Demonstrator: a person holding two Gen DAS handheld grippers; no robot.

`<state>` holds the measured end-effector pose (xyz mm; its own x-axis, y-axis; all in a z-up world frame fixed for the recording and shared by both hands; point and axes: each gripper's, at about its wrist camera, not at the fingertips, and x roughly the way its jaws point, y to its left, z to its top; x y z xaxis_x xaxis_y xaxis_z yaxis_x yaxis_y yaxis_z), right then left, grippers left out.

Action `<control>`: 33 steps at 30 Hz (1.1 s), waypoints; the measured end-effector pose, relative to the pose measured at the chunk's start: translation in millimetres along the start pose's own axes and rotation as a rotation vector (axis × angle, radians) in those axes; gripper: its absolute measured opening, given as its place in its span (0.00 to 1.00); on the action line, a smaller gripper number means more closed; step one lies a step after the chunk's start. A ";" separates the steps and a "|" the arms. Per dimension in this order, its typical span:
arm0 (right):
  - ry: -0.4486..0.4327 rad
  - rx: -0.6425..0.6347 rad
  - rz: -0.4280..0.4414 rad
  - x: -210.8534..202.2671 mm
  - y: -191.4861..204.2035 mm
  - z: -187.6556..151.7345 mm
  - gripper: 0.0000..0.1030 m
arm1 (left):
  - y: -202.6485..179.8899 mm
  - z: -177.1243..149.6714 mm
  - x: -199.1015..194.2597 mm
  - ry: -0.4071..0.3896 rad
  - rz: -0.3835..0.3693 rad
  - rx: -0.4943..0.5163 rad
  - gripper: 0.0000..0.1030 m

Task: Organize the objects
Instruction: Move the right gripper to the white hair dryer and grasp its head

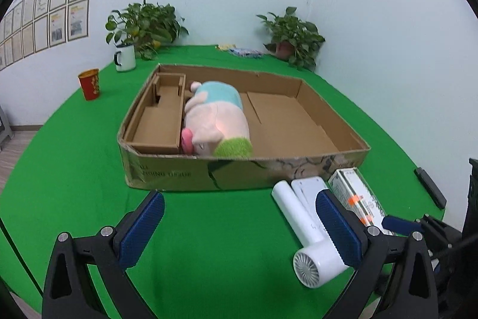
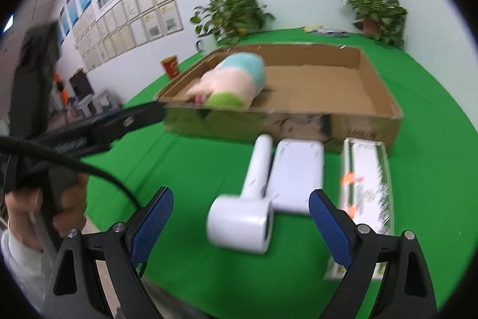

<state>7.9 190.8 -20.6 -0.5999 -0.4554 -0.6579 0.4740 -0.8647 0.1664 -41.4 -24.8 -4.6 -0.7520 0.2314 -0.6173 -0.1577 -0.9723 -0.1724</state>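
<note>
A shallow cardboard box (image 1: 167, 172) (image 2: 382, 124) sits on the green cloth with a pink, blue and green plush toy (image 1: 218, 118) (image 2: 236, 79) lying in it. In front of the box lie a white hair dryer (image 1: 310, 238) (image 2: 248, 205), a flat white case (image 1: 307, 187) (image 2: 298, 172) and a long clear package with orange marks (image 1: 358, 196) (image 2: 367, 187). My left gripper (image 1: 242, 226) is open over bare cloth, left of the dryer. My right gripper (image 2: 242, 223) is open and empty, its fingers either side of the dryer head, above it.
A red paper cup (image 1: 89, 84) (image 2: 171, 66) and a white mug (image 1: 125, 57) stand left of the box. Two potted plants (image 1: 143, 26) (image 1: 292, 38) stand at the back. A black bar (image 1: 430, 187) lies at the right edge. A hand (image 2: 27, 211) grips the left tool.
</note>
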 end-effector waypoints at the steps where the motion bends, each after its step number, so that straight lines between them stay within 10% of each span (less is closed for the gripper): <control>1: 0.016 -0.006 -0.005 4.0 3.7 -4.5 0.89 | 1.5 -3.0 6.3 0.019 -0.005 -0.008 0.99; 7: 0.047 -0.046 -0.023 24.7 23.6 -11.9 0.88 | 10.6 -5.4 29.4 0.082 -0.043 -0.031 0.99; 15: 0.111 0.008 -0.127 41.7 23.0 -18.3 0.54 | 21.1 -14.4 72.4 0.232 -0.233 -0.103 0.99; 23: 0.133 0.060 -0.024 21.1 33.9 -32.7 0.61 | 10.7 -19.0 96.7 0.320 -0.373 -0.114 0.97; 33: 0.169 0.054 -0.048 30.8 36.9 -31.9 0.64 | -9.1 -31.3 141.9 0.519 -0.419 -0.124 0.68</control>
<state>27.5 151.7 -58.1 -0.5018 -0.3754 -0.7793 0.4099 -0.8965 0.1679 -126.6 17.8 -114.6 -0.2338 0.6037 -0.7621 -0.2713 -0.7933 -0.5451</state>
